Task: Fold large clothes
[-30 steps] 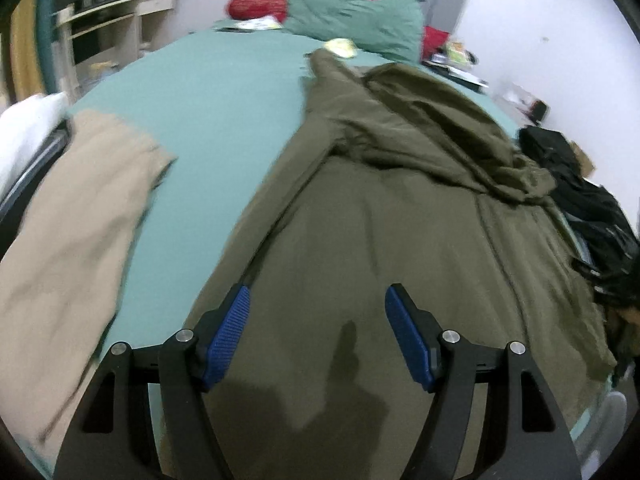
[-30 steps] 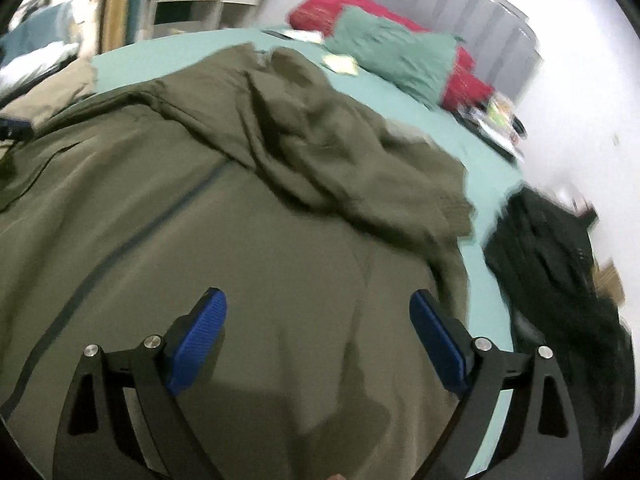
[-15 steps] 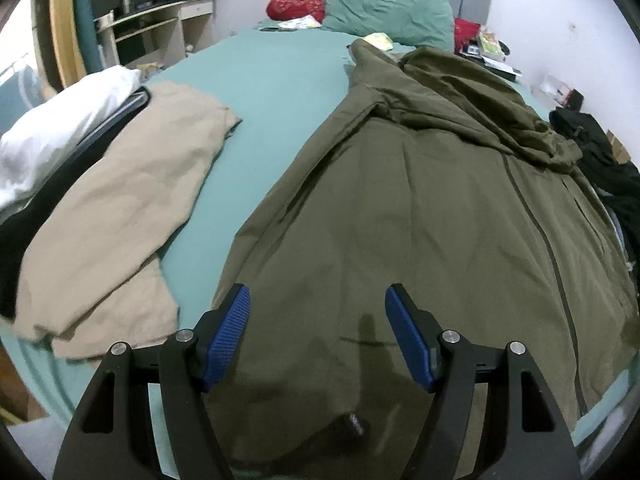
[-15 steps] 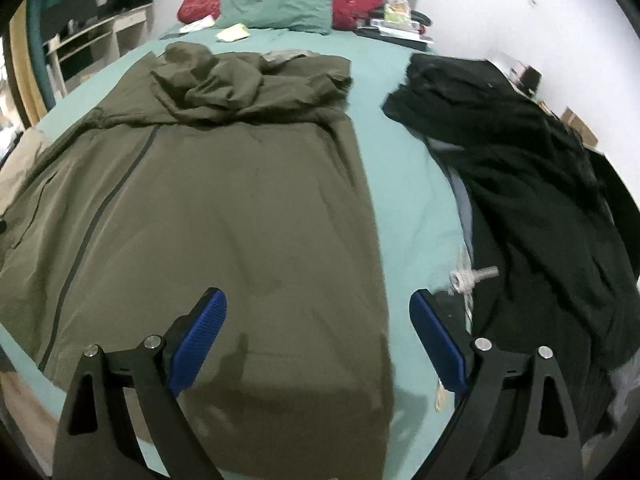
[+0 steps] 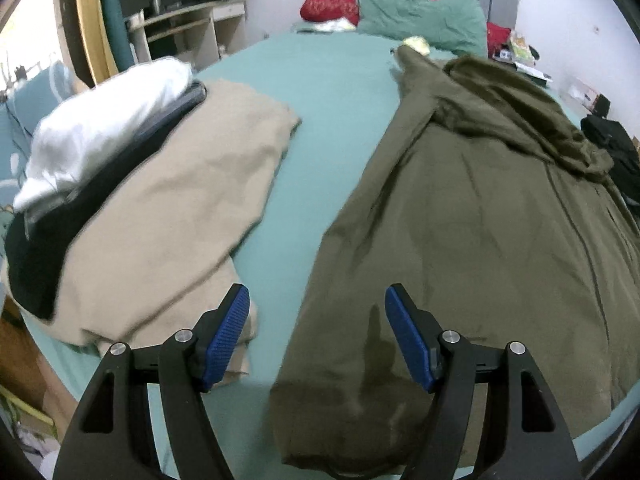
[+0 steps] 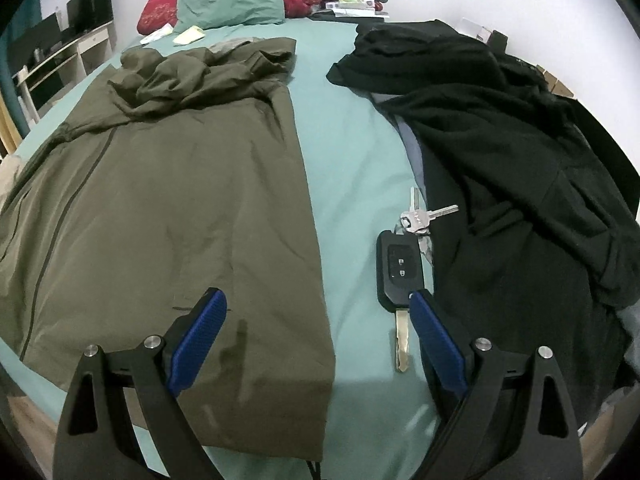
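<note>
Across the middle of the bed (image 5: 340, 80) lies the olive jacket (image 5: 480, 220), spread flat on the teal sheet with its hem toward the cameras and its hood (image 6: 192, 76) bunched at the far end, toward the pillows. A dark zipper line (image 6: 72, 208) runs lengthwise down it, seen left of centre in the right wrist view.

Above the jacket's near left corner hovers the left gripper (image 5: 316, 332), jaws wide apart and holding nothing; one blue pad (image 5: 226, 340) sits over the edge of a tan garment, the other over olive cloth. The right gripper (image 6: 316, 336) hovers above the jacket's near right corner, jaws likewise spread and empty, its left pad over the jacket and its right pad beside the keys.

Left of the jacket, apart from it across a strip of bare sheet, lies the tan garment (image 5: 172, 208), with a white bundle (image 5: 104, 132) and dark cloth (image 5: 36, 252) piled at its far left edge. Right of the jacket, across another strip of sheet, a black garment (image 6: 512, 152) lies crumpled. A car key (image 6: 400, 268) with a small bunch of metal keys (image 6: 420, 218) rests on the sheet just beside the black garment. A green pillow (image 5: 420, 16) and a red pillow (image 5: 332, 0) lie at the headboard, and shelves (image 5: 180, 28) stand beyond the bed on the left.
</note>
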The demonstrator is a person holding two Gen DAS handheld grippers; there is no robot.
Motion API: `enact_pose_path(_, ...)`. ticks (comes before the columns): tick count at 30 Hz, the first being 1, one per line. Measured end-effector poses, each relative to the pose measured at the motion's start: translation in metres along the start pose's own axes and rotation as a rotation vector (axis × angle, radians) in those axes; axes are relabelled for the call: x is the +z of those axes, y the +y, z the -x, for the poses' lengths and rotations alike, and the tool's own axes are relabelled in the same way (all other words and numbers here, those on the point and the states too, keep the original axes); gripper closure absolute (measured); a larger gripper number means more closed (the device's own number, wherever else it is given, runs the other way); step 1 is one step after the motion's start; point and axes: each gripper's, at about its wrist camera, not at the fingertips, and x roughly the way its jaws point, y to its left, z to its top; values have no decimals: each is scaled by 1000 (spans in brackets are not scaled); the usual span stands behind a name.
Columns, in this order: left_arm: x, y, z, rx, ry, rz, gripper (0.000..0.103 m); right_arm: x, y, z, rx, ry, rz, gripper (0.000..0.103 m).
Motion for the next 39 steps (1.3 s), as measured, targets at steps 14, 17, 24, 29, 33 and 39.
enact_pose_path(14, -16, -3, -27, -89, 122, 3, 28, -29, -3, -38, 174, 158, -173, 21)
enact_pose_path(17, -15, -1, -26, -92, 118, 9, 28, -37, 4, -36, 165, 143, -183, 21)
enact_pose_path(24, -17, 2, -25, -121, 130, 14, 28, -44, 27, -26, 144, 96, -133, 53)
enact_pose_path(29, -21, -5, -20, -120, 141, -33, 33, -48, 40, -21, 207, 68, -116, 88)
enact_pose_path(33, -32, -19, -3, -127, 132, -112, 61, -50, 40, -17, 234, 46, -153, 94)
enact_pose_path(39, -41, -29, 21, -161, 96, -149, 94, -52, 31, 3, 306, -26, -219, 97)
